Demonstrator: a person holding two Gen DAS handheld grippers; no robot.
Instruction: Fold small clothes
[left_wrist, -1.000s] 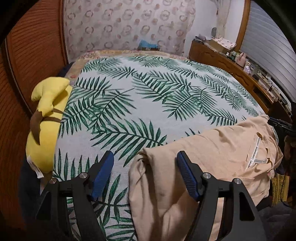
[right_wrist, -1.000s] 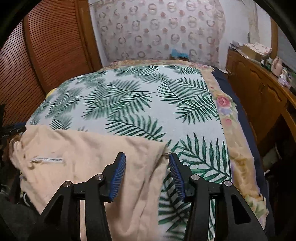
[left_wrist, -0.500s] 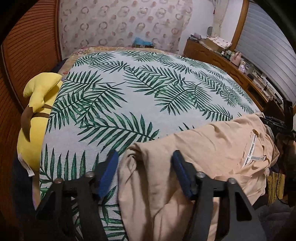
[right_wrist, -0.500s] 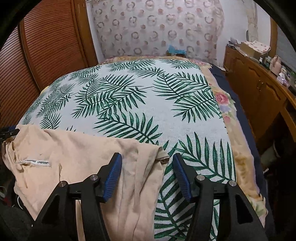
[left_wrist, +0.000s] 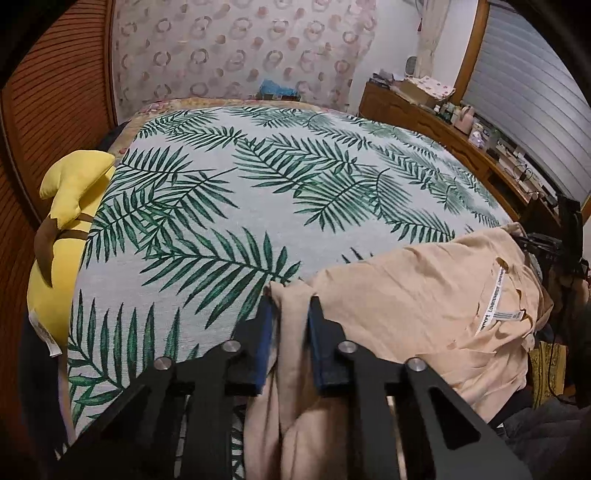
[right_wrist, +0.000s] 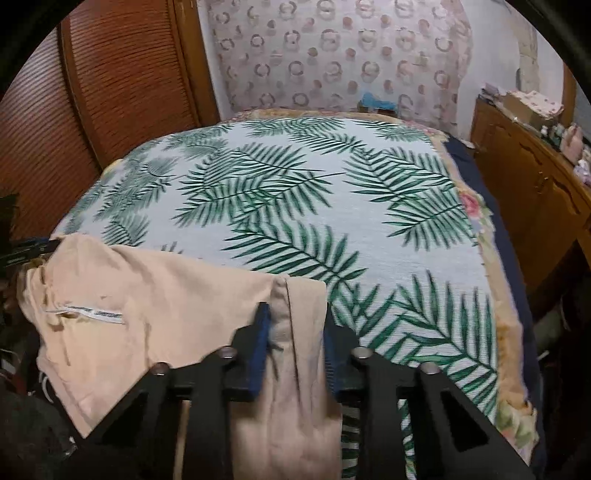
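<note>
Garment: peach-coloured garment (left_wrist: 417, 295) is lying across the near edge of the bed, part of it hanging over the edge toward us; which kind of garment it is we are not managing to tell.
Label: a white care label (left_wrist: 496, 299) is showing face up on the cloth, toward the middle between our two grips.
Left gripper: our left gripper (left_wrist: 290, 325) is closing its jaws on the garment's left corner; a bunched fold of cloth is sitting between the blue pads (left_wrist: 264, 339) and they are pressing on it.
Right gripper: our right gripper (right_wrist: 295, 332) is closing on the opposite corner, where a seam is running up between the pads (right_wrist: 260, 343); the cloth is being pinched there too.
Bedspread: the palm-leaf bedspread (right_wrist: 280, 192) is lying flat beneath and beyond the garment.
Plush toy: a yellow plush toy (left_wrist: 62, 229) is resting at the bed's left edge, well apart from the garment.
Sideboard: a wooden sideboard (right_wrist: 532, 192) is standing along the right wall, carrying small items.
</note>
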